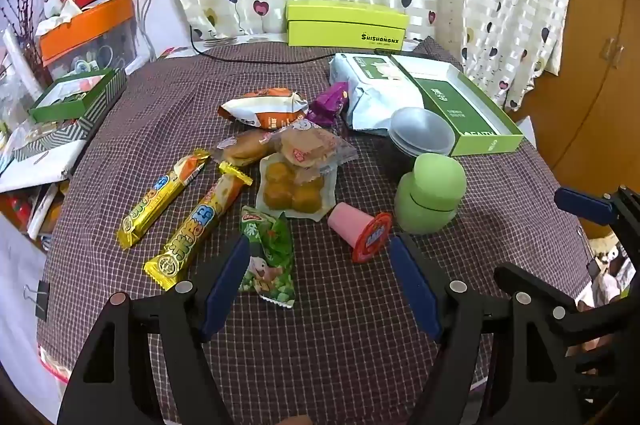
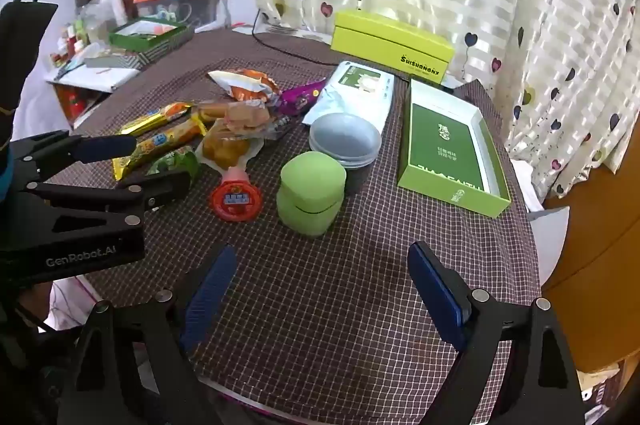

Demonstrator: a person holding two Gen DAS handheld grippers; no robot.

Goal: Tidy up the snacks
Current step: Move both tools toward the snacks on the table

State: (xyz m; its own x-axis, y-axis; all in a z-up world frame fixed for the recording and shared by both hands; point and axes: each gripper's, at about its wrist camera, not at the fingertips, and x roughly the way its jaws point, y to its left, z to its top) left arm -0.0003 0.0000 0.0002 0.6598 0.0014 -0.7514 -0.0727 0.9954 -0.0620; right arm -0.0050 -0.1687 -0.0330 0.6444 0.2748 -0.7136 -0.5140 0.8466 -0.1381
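Snacks lie loose on a checked tablecloth: two yellow bars, a green packet, a tray of yellow cakes, wrapped pastries, an orange bag, a purple packet and a pink jelly cup on its side. My left gripper is open and empty above the cloth, its left finger beside the green packet. My right gripper is open and empty over bare cloth, in front of two stacked green cups. The open green box lies at the right.
Stacked clear bowls and a white pouch sit behind the green cups. A yellow-green box stands by the curtain. Cluttered boxes are at the far left. A wooden cabinet is at the right.
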